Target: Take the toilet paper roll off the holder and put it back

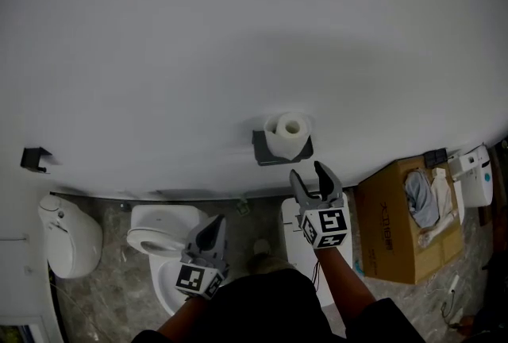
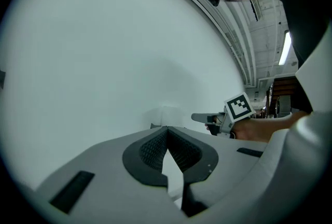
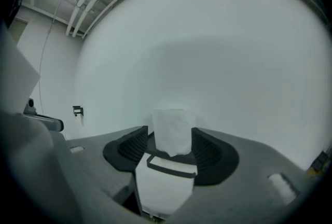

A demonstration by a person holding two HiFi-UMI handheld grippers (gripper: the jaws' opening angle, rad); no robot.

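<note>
**A:** Where is the paper right now?

**B:** The toilet paper roll (image 1: pixel 287 131) stands on end on the holder (image 1: pixel 260 151), a small dark bracket fixed to the white wall (image 1: pixel 238 32). From the head view its hollow core faces the camera.

**A:** And the right gripper?

**B:** The right gripper (image 1: pixel 309 172) is just below the roll in the head view, with its tips pointing up at the holder. Its jaws stand apart. In the right gripper view the roll fills most of the gap between the two dark ribbed pads. The pads flank it closely but do not press on it, and the roll's weight is on the holder, not on the gripper.

**A:** So nothing is held?

**B:** Nothing is held on that side.

**A:** What about the other hand?

**B:** The left gripper (image 1: pixel 213 229) hangs lower and off to the left, well apart from the roll. Its jaws are closed together with nothing between them. In the left gripper view the ribbed pads meet at the tip against the bare wall.

**A:** What else is around?

**B:** A toilet (image 1: pixel 155 238) sits on the floor under the left gripper. A cardboard box (image 1: pixel 393 234) with cloth in it stands to the right.
</note>
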